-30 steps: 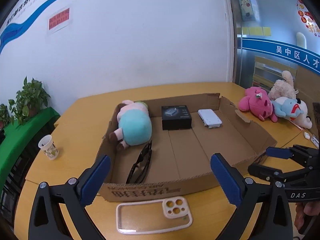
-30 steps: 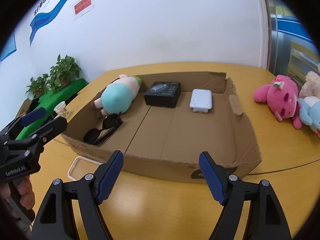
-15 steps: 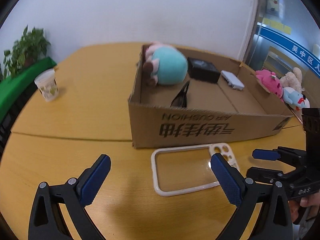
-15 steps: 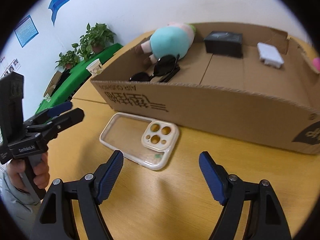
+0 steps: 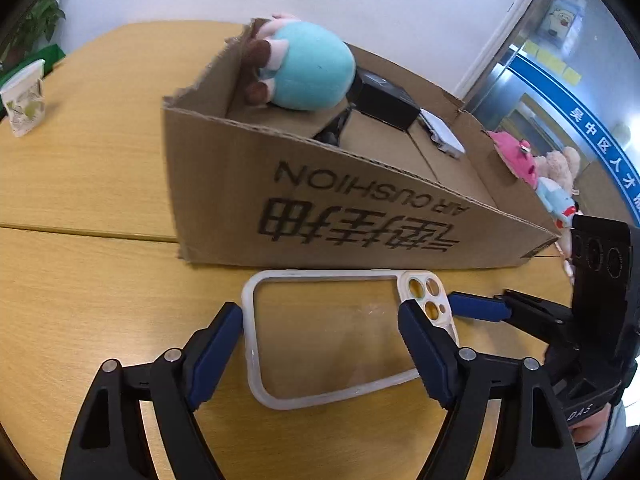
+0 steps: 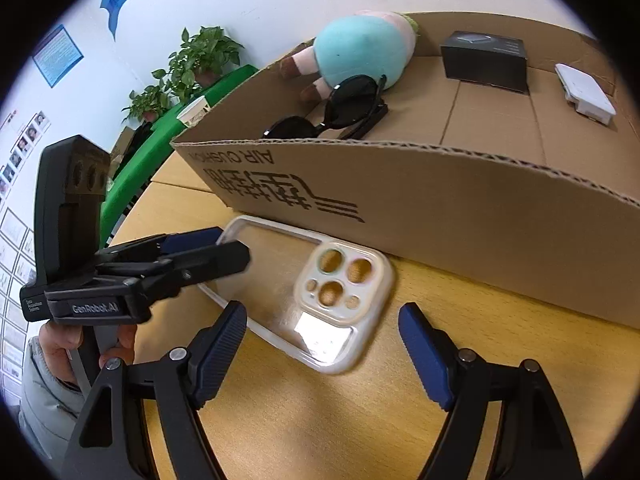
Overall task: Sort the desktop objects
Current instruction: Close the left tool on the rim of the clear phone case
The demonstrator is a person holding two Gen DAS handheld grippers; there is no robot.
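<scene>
A clear phone case (image 5: 336,332) with a cream rim lies flat on the wooden table in front of a low cardboard box (image 5: 360,216). My left gripper (image 5: 320,340) is open, its blue pads on either side of the case's long edges. My right gripper (image 6: 322,342) is open, close to the case's (image 6: 316,292) camera end. In the right wrist view the left gripper (image 6: 208,248) reaches in from the left over the case. The box (image 6: 460,200) holds a teal plush (image 6: 360,52), black sunglasses (image 6: 340,108), a black box (image 6: 484,60) and a white device (image 6: 584,94).
A paper cup (image 5: 24,98) stands at the table's far left. Pink and beige plush toys (image 5: 536,168) lie right of the box. Potted plants (image 6: 192,64) and a green cloth sit beyond the table's left side. A white wall is behind.
Both grippers dropped from above the box to table level in front of it and closed in on the phone case. The left gripper's pads now flank the case.
</scene>
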